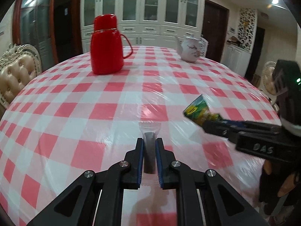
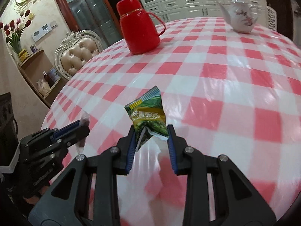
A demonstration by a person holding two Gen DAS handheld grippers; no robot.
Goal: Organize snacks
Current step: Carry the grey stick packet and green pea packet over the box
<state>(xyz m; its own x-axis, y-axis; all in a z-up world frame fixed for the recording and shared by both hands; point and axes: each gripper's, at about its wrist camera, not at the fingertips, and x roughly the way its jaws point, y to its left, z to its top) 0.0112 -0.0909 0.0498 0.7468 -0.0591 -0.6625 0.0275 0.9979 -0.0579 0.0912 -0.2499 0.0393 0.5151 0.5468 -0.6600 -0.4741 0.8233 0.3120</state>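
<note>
My left gripper (image 1: 150, 141) is shut on a clear-wrapped brown snack (image 1: 150, 131), held lengthwise above the red-and-white checked tablecloth (image 1: 105, 98). In the left wrist view the right gripper (image 1: 204, 126) comes in from the right edge, carrying a green snack packet (image 1: 199, 110). My right gripper (image 2: 151, 127) is shut on that green snack packet (image 2: 148, 113), whose upper half sticks up past the fingertips. At the lower left of the right wrist view, the left gripper (image 2: 83, 126) holds the clear-wrapped snack (image 2: 85, 117), partly hidden by its fingers.
A red thermos jug (image 1: 106, 45) (image 2: 140, 26) stands at the far side of the tablecloth (image 2: 216, 71). A white teapot (image 1: 190, 50) (image 2: 240, 17) sits further right. Tufted chairs (image 1: 17, 75) (image 2: 79, 53) stand at the table's left; white cabinets (image 1: 143, 9) line the back wall.
</note>
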